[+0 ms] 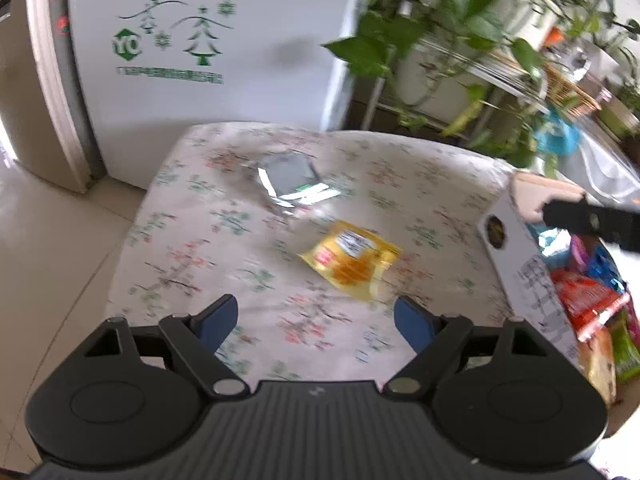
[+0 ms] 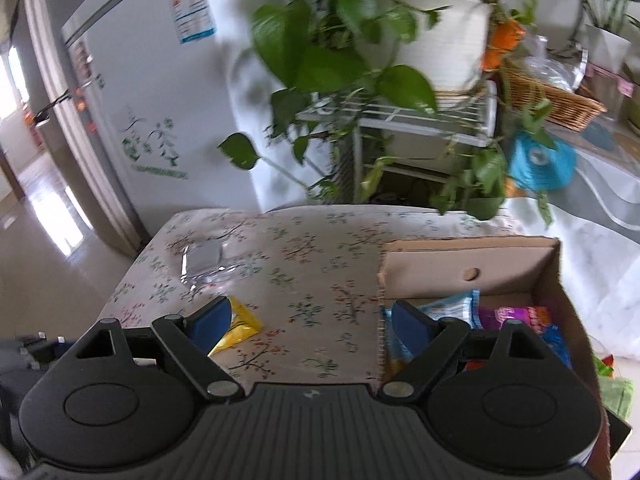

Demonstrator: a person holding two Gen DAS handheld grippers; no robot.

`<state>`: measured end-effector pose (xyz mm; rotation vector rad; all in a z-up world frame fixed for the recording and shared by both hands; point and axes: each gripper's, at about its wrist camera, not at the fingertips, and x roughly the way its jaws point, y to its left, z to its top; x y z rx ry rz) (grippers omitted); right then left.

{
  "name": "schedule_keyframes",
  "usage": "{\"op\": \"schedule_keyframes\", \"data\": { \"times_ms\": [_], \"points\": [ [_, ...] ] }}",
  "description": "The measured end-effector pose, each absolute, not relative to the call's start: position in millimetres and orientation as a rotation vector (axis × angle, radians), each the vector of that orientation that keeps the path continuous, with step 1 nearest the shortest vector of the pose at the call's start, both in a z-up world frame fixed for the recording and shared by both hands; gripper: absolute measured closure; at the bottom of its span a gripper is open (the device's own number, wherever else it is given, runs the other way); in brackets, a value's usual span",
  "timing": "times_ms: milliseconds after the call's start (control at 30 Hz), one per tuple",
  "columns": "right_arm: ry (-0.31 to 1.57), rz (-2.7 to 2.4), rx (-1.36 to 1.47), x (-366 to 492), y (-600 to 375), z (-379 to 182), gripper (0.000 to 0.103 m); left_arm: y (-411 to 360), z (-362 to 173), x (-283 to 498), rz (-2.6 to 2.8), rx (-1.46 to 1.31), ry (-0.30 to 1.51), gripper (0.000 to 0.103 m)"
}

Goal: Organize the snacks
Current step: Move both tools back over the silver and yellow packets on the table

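Yellow packet [image 1: 351, 265]: lying mid-table, long axis slanting toward far-left corner; box [image 2: 472, 256] sitting at right edge
L gripper [image 1: 316, 320]: jaws spread wide, gripping nothing; packet just ahead, slightly right; nearer arm
R gripper [image 2: 308, 320]: jaws spread, empty; hanging over box's left wall

Home, prob. a living/dining area next to the kitchen. White fridge [image 1: 224, 60] w/ green tree logo stands far left, energy label [image 2: 191, 2] on its side. Trailing pot plants [image 2: 360, 32] on a white wire rack [image 2: 404, 120] far right, wicker basket [image 2: 560, 100] beside them. Near: low surface w/ floral cloth [image 1: 208, 248], glossy tiled floor [image 1: 44, 248], doorway far left.
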<state>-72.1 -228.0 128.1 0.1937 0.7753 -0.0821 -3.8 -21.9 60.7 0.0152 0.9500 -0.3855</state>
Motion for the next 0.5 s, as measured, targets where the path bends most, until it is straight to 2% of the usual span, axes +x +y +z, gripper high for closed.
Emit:
{"op": "schedule_keyframes", "data": {
  "times_ms": [500],
  "points": [
    [0.861, 0.026, 0.183, -45, -186, 92, 0.012, -18, 44, 82, -0.282, 0.009, 0.936, 0.018]
  ]
}}
